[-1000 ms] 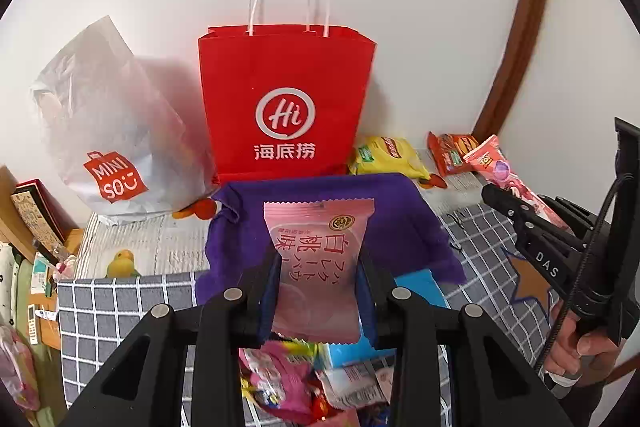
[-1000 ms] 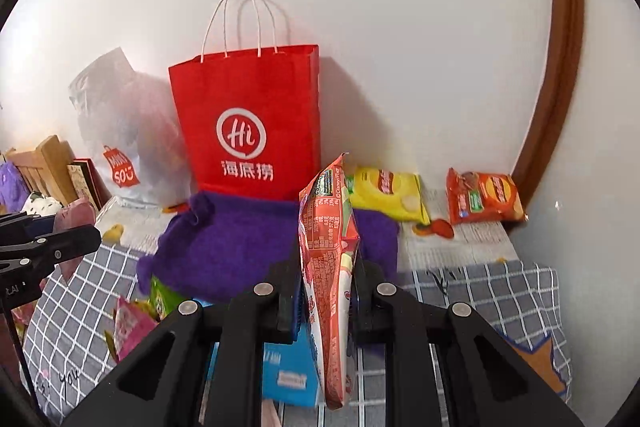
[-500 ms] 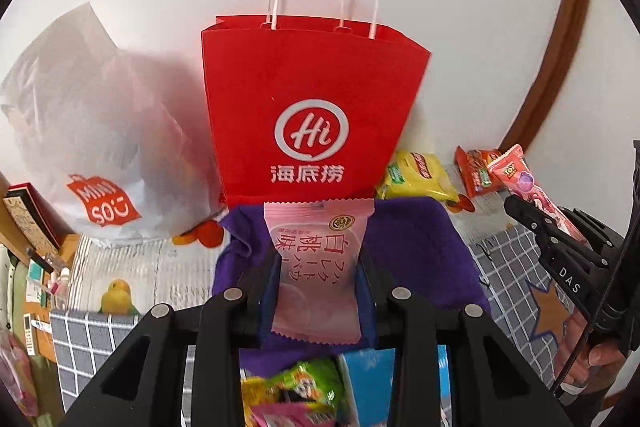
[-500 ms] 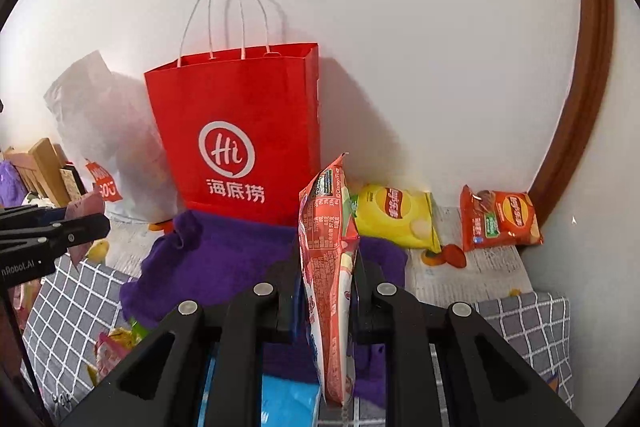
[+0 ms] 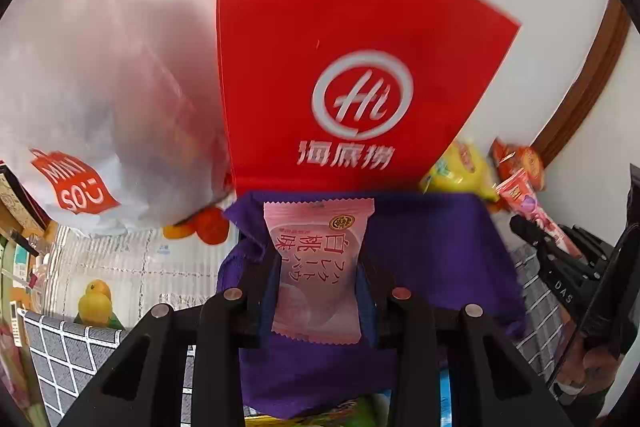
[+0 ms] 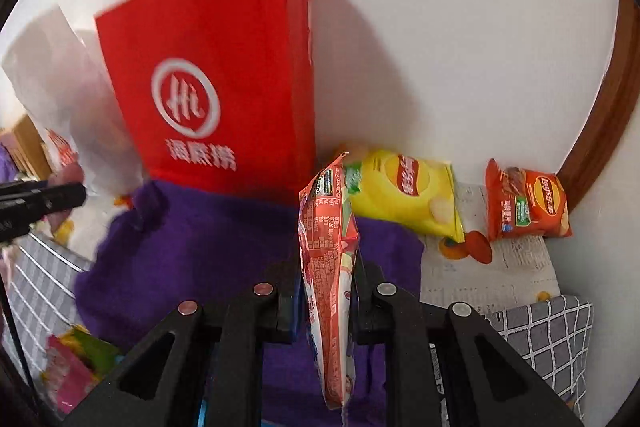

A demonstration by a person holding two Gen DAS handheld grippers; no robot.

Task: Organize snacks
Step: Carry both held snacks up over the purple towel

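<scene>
My left gripper [image 5: 318, 267] is shut on a pink peach snack packet [image 5: 318, 259], held above a purple cloth [image 5: 432, 247] just in front of the red paper bag [image 5: 352, 67]. My right gripper [image 6: 326, 267] is shut on a red-and-pink snack packet [image 6: 330, 251], held edge-on over the same purple cloth [image 6: 192, 247]. The red bag [image 6: 216, 87] stands behind and to its left. The right gripper and its packet [image 5: 536, 215] show at the right of the left wrist view; the left gripper's tip [image 6: 44, 197] shows at the left of the right wrist view.
A white Miniso plastic bag [image 5: 88, 99] leans against the wall left of the red bag. A yellow chip bag [image 6: 408, 191] and an orange chip bag [image 6: 528, 205] lie by the wall at right. Loose snacks [image 6: 76, 367] lie on the checked tablecloth [image 6: 552, 331].
Both grippers have moved forward toward the red bag, which now looks much larger. Each still holds its packet.
</scene>
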